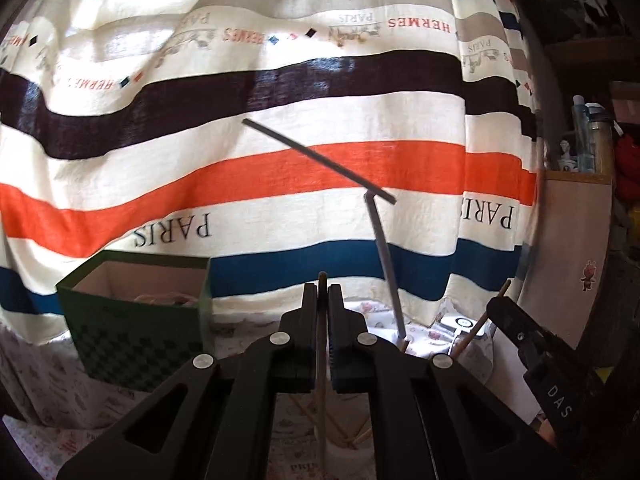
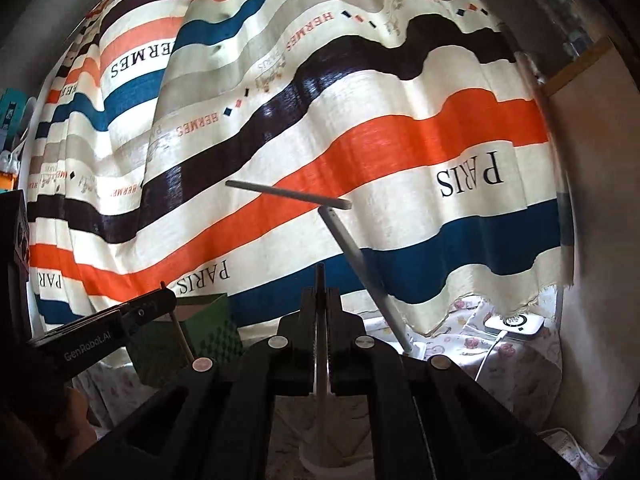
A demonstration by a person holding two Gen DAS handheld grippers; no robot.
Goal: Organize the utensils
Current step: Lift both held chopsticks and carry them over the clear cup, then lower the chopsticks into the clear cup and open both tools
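Observation:
In the left wrist view my left gripper [image 1: 322,292] is shut on a wooden chopstick [image 1: 321,400] that stands upright between the pads, its tip just above them. At the right edge of that view my right gripper [image 1: 498,306] holds a second chopstick [image 1: 472,334], tilted. The right wrist view shows the right gripper [image 2: 320,296] shut on its chopstick [image 2: 320,274]. At the left of that view the left gripper [image 2: 166,294] carries its own chopstick [image 2: 182,340]. Several more chopsticks [image 1: 352,436] lie low in a white cup [image 2: 320,464] under the jaws.
A green checked box [image 1: 136,320] [image 2: 204,332], open at the top, stands at the left on the patterned cloth. A grey folding lamp arm [image 1: 384,256] [image 2: 360,264] rises ahead. A striped curtain [image 1: 280,168] hangs behind. A white charger [image 2: 516,322] with its cable lies at the right.

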